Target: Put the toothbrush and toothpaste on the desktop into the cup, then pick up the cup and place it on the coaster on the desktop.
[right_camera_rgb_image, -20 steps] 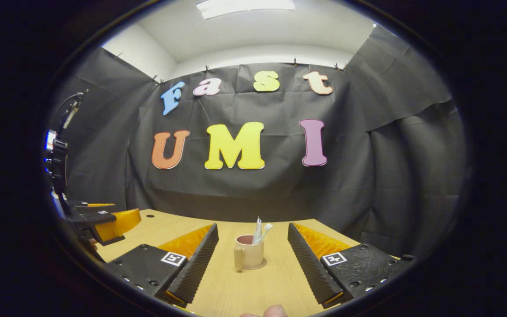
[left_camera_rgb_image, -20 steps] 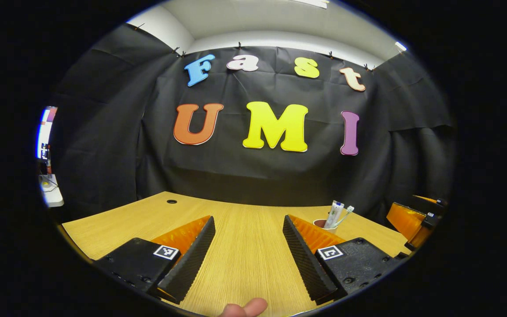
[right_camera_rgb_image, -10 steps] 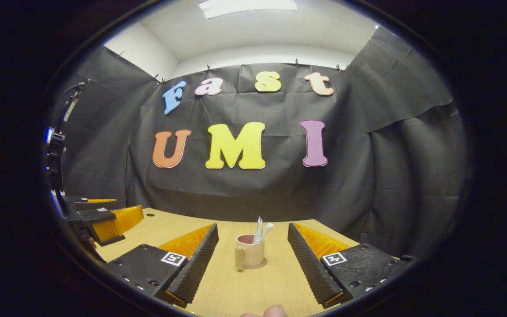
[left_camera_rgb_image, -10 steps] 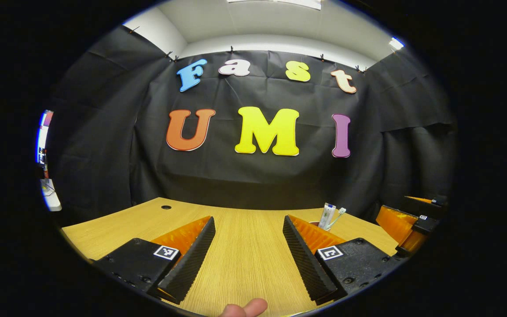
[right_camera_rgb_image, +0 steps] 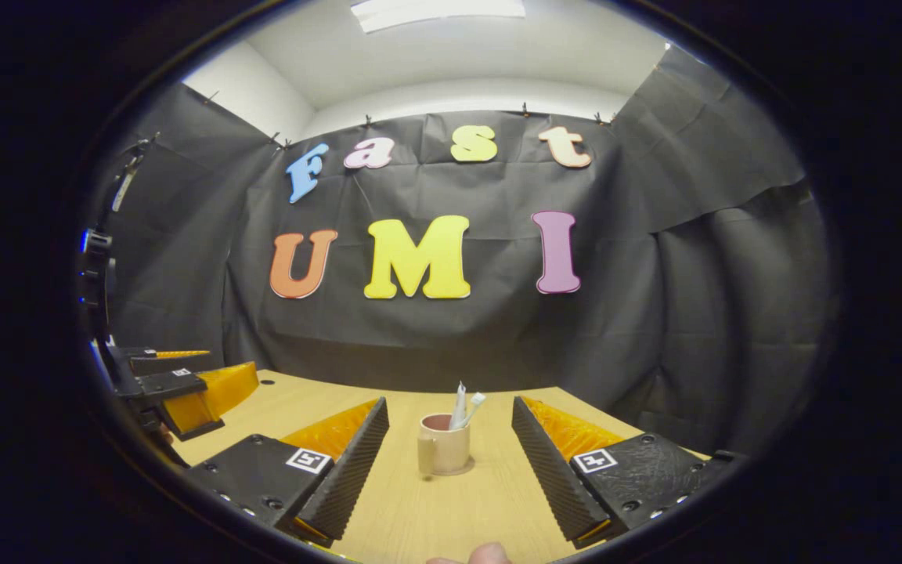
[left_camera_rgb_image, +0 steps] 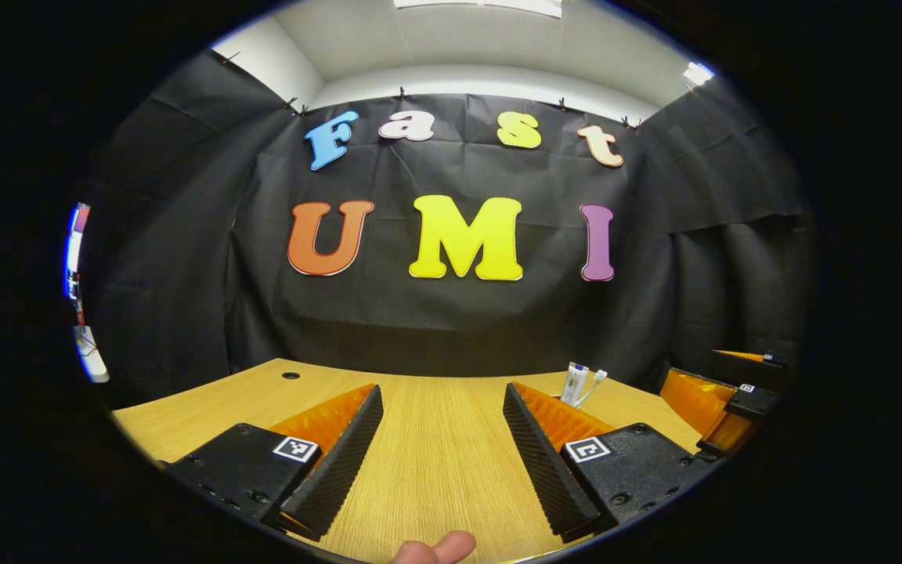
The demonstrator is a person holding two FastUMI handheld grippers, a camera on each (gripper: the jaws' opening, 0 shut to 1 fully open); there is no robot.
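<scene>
The cup (right_camera_rgb_image: 445,445) stands upright on the coaster (right_camera_rgb_image: 459,472) on the table (right_camera_rgb_image: 420,517), toothpaste (right_camera_rgb_image: 459,406) and toothbrush (right_camera_rgb_image: 473,407) leaning inside as the task wants, so the right claw (right_camera_rgb_image: 449,462) and left claw (left_camera_rgb_image: 441,446) both gape wide, holding nothing

No readable text shows; the toothpaste (left_camera_rgb_image: 574,383) tube's print is too small to make out.

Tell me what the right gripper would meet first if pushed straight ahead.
Probably the beige handled cup holding a toothbrush and toothpaste tube; it stands centred ahead of the open right gripper, though depth is uncertain.
</scene>
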